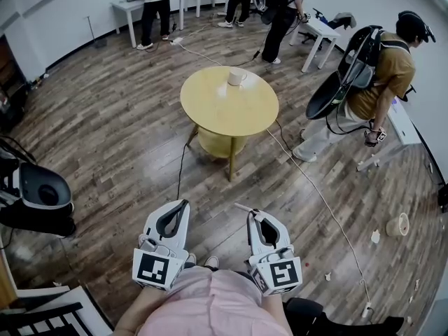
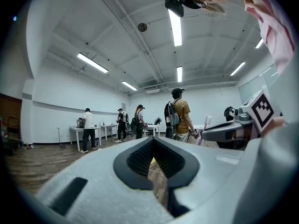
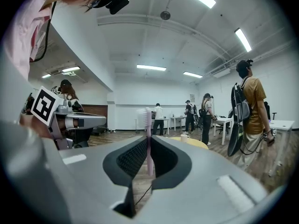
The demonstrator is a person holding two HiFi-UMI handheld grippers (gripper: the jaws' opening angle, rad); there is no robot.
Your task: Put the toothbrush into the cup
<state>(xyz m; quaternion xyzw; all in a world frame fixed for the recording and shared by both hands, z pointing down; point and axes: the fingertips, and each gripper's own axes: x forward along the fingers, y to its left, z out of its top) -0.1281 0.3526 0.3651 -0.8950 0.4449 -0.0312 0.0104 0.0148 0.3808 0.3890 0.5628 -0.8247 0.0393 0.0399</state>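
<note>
Foremost, the right gripper (image 3: 145, 141): jaws pinched on the handle of a pink toothbrush (image 3: 148, 120), which stands upright between them with its bristled head above the jaw tips. In the head view this right gripper (image 1: 256, 217) sits low in the frame in front of the holder's pink shirt (image 1: 210, 308), marker cube toward the body, and the toothbrush (image 1: 243, 207) shows as a thin pale stick angling out to the left of its tip. The left gripper (image 2: 153, 142): jaws pressed together at the tips with nothing between them, only wooden floor visible through the hollow behind. In the head view the left gripper (image 1: 179, 207) lies just beside the right one, roughly level with it and not touching. Beyond both, well apart from the grippers: a round yellow counter (image 1: 231, 110) on a single leg with a lower shelf. On its far edge stands a white cup (image 1: 236, 77), upright; the right gripper view shows the same cup (image 3: 183, 137) small, to the right of the toothbrush. A cable (image 1: 318, 194) trails over the wood-plank floor (image 1: 112, 131) past the counter. To the right stands a person in a tan shirt (image 1: 381, 82) with a backpack rig; further people stand at white tables (image 1: 133, 5) along the far wall.
</note>
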